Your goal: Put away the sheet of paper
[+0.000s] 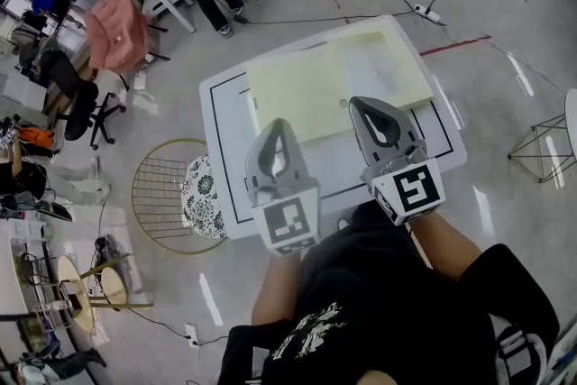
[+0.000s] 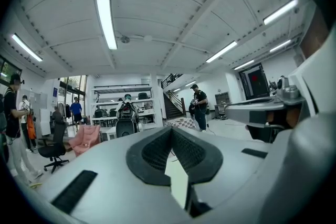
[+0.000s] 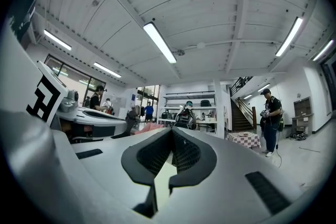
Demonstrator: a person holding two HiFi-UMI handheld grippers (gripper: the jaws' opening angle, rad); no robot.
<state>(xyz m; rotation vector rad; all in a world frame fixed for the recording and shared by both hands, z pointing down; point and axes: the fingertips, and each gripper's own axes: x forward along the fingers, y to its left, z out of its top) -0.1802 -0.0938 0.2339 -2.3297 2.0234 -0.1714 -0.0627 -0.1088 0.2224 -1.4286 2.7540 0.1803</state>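
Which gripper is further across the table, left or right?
The right gripper: its tip reaches further over the sheet; the left gripper sits back near the sheet's near edge.

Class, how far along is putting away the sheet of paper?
Done: the left tongs and right tongs are shut on the near edge of the sheet of paper. In hand: that edge held above the table. Left: the rest lies flat; nothing is put away yet.
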